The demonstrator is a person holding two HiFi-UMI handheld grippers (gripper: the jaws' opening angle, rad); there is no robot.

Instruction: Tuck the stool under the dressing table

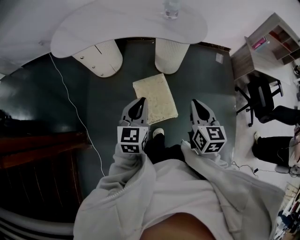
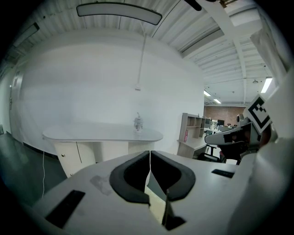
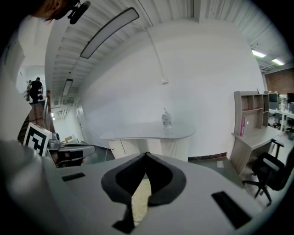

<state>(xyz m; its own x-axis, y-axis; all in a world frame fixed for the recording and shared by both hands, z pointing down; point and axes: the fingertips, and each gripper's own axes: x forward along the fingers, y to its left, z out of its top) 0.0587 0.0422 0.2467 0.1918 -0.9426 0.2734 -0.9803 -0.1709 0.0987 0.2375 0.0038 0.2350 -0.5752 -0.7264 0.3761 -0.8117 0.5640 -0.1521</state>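
Seen from the head camera, the left gripper (image 1: 140,102) has its fingers (image 2: 138,176) pressed together with nothing between them; the right gripper (image 1: 198,105) is likewise closed and empty, its fingers (image 3: 158,176) meeting at the tips. The stool (image 1: 155,98), a cream, fuzzy square, stands on the dark floor (image 1: 47,93) at the centre of the head view, out in front of the white counter (image 1: 117,28) at 12 o'clock and not under it. The left gripper overlaps the stool's edge at 7 o'clock, though contact cannot be judged; the right gripper sits at the stool's 4 o'clock, apart from it. Each gripper's own view shows a sliver of the stool (image 2: 156,206) below its closed fingers; a glass jar (image 1: 171,8) stands on the counter; a white cable (image 1: 70,101) trails across the floor at 9 o'clock.
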